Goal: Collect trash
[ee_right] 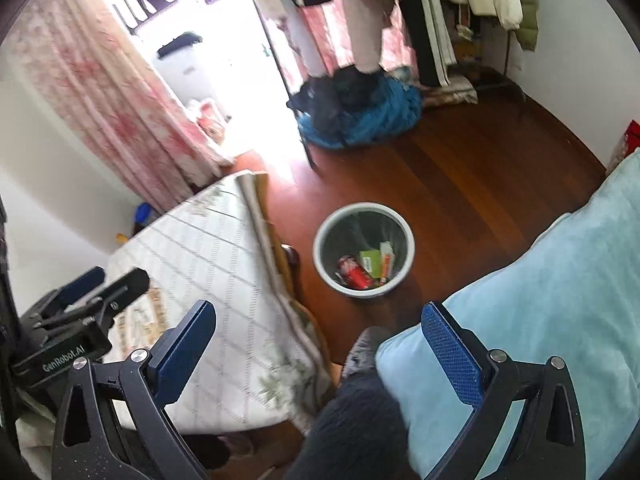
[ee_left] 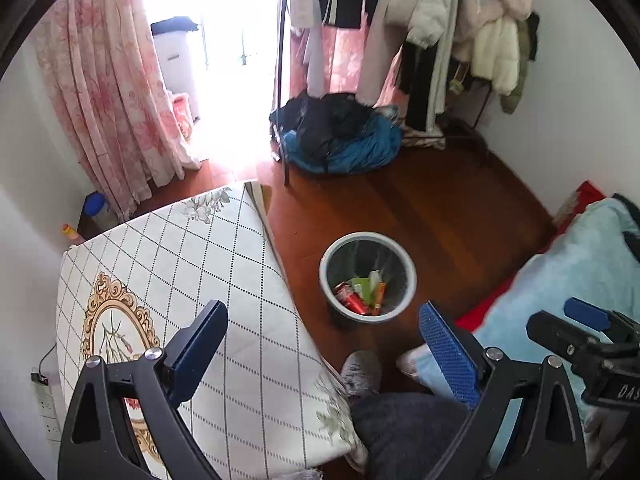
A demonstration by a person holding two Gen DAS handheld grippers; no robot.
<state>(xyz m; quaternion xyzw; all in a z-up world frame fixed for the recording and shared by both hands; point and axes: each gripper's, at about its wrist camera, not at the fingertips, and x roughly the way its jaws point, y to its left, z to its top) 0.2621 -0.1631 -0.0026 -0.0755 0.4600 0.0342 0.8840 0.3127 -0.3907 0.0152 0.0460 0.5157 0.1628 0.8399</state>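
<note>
A grey waste bin [ee_left: 367,241] stands on the wooden floor, holding a red can [ee_left: 351,301], a green wrapper [ee_left: 362,286] and an orange packet [ee_left: 379,298]. The right wrist view shows the same bin [ee_right: 362,210] with the red can [ee_right: 354,272] inside. My left gripper [ee_left: 324,350] is open and empty, held high above the table edge and floor, short of the bin. My right gripper [ee_right: 320,352] is also open and empty, above a person's knee. The right gripper's body [ee_left: 592,340] shows at the right edge of the left wrist view, and the left gripper's body [ee_right: 76,320] shows at left in the right wrist view.
A table with a white diamond-pattern cloth [ee_left: 192,280] is at left. A light blue blanket [ee_right: 552,300] lies at right. A person's slippered feet [ee_left: 362,372] rest below the bin. A blue and black clothes pile [ee_left: 340,136], hanging coats [ee_left: 440,20] and pink curtains [ee_left: 108,92] stand beyond.
</note>
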